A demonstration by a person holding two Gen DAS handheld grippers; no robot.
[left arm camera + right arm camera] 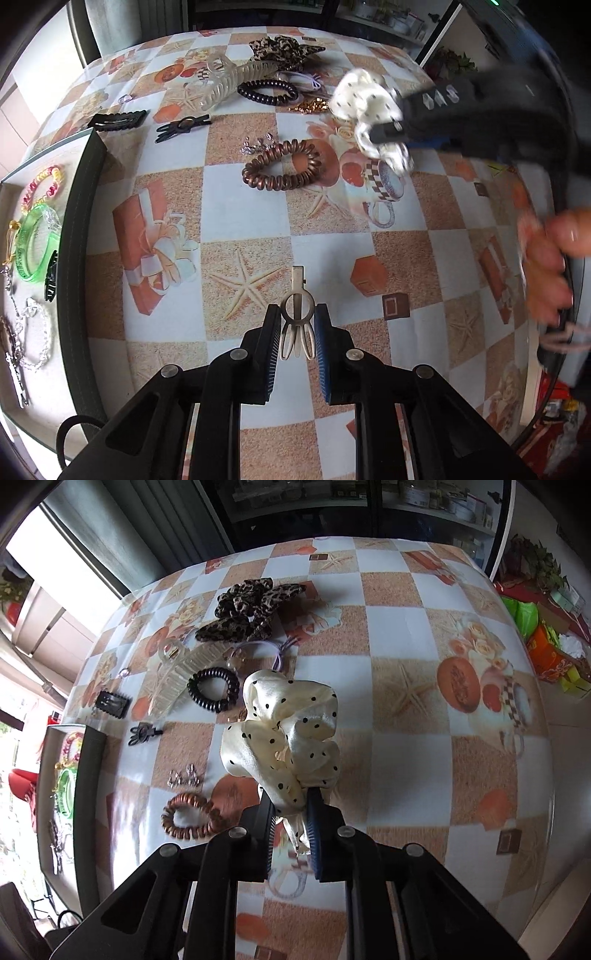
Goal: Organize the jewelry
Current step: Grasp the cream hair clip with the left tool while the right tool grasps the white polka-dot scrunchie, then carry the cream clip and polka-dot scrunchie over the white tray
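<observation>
My left gripper (296, 314) is shut on a small cream hair claw clip (297, 317), held just above the tablecloth, the clip's handle sticking out past the fingertips. My right gripper (289, 798) is shut on a cream polka-dot scrunchie (284, 734), which bulges out above its fingers, lifted off the table. In the left wrist view the same scrunchie (369, 107) hangs blurred from the right gripper (388, 131) at the upper right. A dark-rimmed tray (75, 236) at the left holds a green bangle (35, 240), a pink and yellow bracelet and silver chains.
On the patterned tablecloth lie a copper spiral hair tie (282, 170), a black spiral tie (267, 92), a clear claw clip (236, 79), a leopard scrunchie (243, 609), black clips (118, 120) and small silver earrings (184, 775). A person's hand (554, 266) shows at the right.
</observation>
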